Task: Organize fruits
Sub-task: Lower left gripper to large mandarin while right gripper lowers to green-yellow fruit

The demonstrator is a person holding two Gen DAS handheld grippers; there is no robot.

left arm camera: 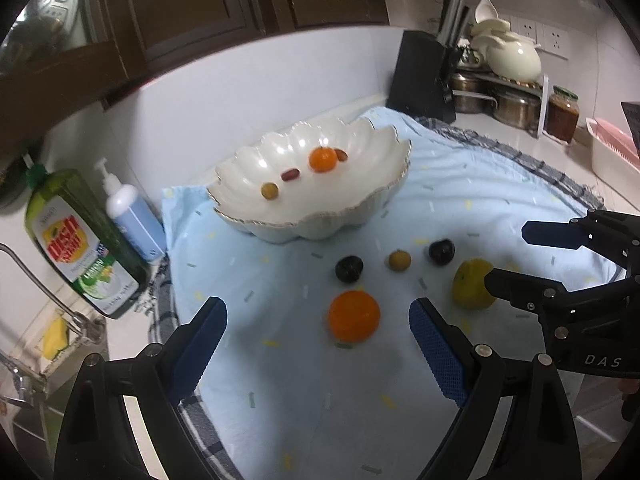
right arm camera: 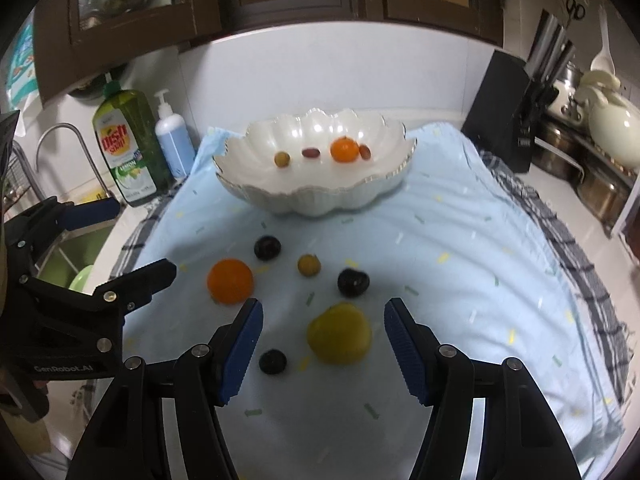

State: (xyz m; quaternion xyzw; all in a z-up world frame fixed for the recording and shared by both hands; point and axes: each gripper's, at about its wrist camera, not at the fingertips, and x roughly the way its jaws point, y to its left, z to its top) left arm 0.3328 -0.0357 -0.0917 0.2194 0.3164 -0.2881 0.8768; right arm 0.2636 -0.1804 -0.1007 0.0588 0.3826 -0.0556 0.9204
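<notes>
A white scalloped bowl (left arm camera: 352,216) (right arm camera: 320,204) at the back of the light blue cloth (left arm camera: 460,184) holds a small orange (left arm camera: 322,159), two red dates and a yellowish berry. On the cloth lie a big orange (left arm camera: 353,315) (right arm camera: 230,281), a yellow-green fruit (left arm camera: 472,285) (right arm camera: 339,334), a small tan fruit (left arm camera: 399,260) (right arm camera: 309,265) and dark plums (left arm camera: 349,268) (right arm camera: 353,283) (right arm camera: 272,361). My left gripper (left arm camera: 318,322) is open, the big orange just ahead between its fingers. My right gripper (right arm camera: 323,320) is open around the yellow-green fruit, apart from it.
A green dish soap bottle (left arm camera: 82,240) (right arm camera: 128,148) and a white pump bottle (left arm camera: 134,216) stand left of the cloth, by the sink (right arm camera: 64,256). A black knife block (left arm camera: 424,76) (right arm camera: 500,112), steel pots (left arm camera: 516,106) and a jar (left arm camera: 563,114) stand at the back right.
</notes>
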